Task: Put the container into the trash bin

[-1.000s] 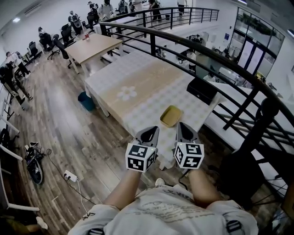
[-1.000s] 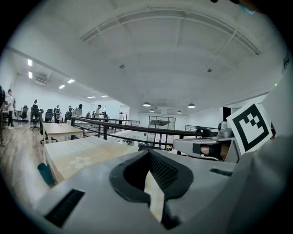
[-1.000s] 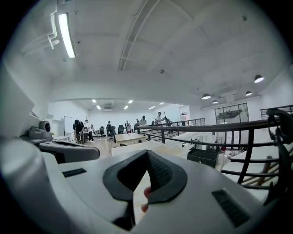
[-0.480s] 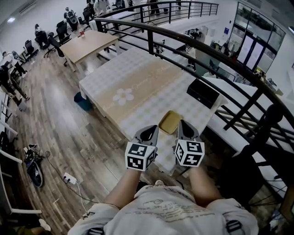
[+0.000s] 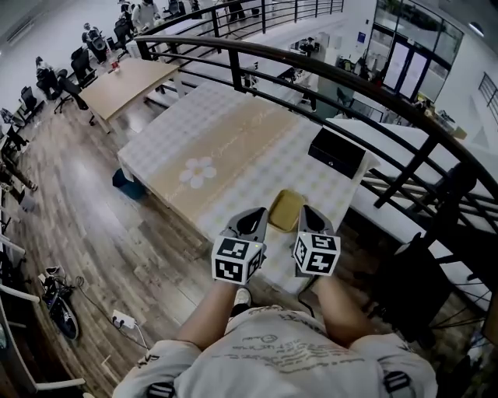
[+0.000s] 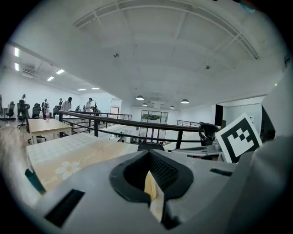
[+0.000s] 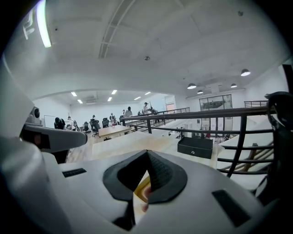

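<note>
Open-plan office on an upper level.
- Black metal railing (image 5: 311, 68) curves around the floor edge; desks are visible on the level below it.
- Wood-plank floor (image 5: 101, 221), white walls, high white ceiling with round lamps (image 6: 139, 98) and strip lights (image 6: 60, 71).
- Long table under a checked cloth with a flower print (image 5: 226, 144); a bare wooden table (image 5: 124, 82) beyond it.
- Black swivel office chairs (image 5: 78, 68) grouped at the far end, several people (image 5: 142, 13) standing there.
- Glass doors (image 5: 401, 58) on the far wall.
- Power strip (image 5: 122, 319) with a cable lying on the floor.
</note>
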`<state>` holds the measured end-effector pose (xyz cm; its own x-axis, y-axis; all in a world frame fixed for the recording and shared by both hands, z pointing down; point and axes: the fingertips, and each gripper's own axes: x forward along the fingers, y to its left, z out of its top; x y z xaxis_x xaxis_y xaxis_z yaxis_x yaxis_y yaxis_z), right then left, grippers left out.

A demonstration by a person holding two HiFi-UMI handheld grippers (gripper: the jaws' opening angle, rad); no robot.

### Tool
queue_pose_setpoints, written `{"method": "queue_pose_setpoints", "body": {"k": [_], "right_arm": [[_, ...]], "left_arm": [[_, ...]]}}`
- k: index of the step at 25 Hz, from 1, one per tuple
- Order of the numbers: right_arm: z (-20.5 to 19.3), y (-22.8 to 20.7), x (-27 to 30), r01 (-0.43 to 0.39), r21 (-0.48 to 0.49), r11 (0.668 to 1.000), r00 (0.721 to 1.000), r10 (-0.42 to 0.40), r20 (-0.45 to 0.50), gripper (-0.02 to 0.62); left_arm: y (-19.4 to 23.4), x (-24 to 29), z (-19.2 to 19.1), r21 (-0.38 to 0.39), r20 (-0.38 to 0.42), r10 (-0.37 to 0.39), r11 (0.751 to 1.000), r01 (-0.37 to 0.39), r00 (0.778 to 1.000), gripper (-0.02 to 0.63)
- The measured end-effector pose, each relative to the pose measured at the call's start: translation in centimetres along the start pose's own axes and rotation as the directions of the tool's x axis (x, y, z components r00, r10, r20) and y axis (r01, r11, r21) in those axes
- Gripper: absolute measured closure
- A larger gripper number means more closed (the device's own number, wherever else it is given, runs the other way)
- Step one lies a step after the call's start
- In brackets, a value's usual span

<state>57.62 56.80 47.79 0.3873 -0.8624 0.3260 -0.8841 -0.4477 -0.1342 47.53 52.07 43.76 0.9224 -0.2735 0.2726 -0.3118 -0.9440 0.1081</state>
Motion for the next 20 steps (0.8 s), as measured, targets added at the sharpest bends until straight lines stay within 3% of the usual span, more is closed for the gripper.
{"method": "queue_pose_setpoints", "body": {"k": [6, 8, 9, 15, 20], "right_arm": [[-3.5, -2.2, 3.4, 0.101, 0.066, 0.993, 0.991, -0.095, -0.091, 0.602], [-5.3, -3.1, 4.7, 0.124, 0.098, 0.987, 0.984, -0.110, -0.141, 0.500], [-6.2, -3.6, 5.3, 0.139, 0.109, 0.984, 0.979, -0.119, -0.168, 0.488], [-12.3, -5.8, 8.3, 0.230, 0.145, 0.962, 0.927, -0.171, -0.334, 0.477], [-16.5, -6.6, 10.3, 0.267, 0.191, 0.944, 0.883, -0.161, -0.441, 0.477]], "left_arm": [[1.4, 1.9, -0.3, -0.003, -0.020, -0.036, 0.999, 0.036, 0.999, 0.601], [1.7, 2.6, -0.6, -0.004, -0.031, -0.044, 0.999, 0.043, 0.999, 0.601], [1.9, 2.9, -0.7, -0.004, -0.035, -0.047, 0.999, 0.047, 0.998, 0.601], [2.9, 3.8, -0.9, 0.004, -0.056, -0.060, 0.998, 0.060, 0.997, 0.601], [3.6, 4.4, -1.2, 0.008, -0.070, -0.060, 0.998, 0.060, 0.996, 0.601]]}}
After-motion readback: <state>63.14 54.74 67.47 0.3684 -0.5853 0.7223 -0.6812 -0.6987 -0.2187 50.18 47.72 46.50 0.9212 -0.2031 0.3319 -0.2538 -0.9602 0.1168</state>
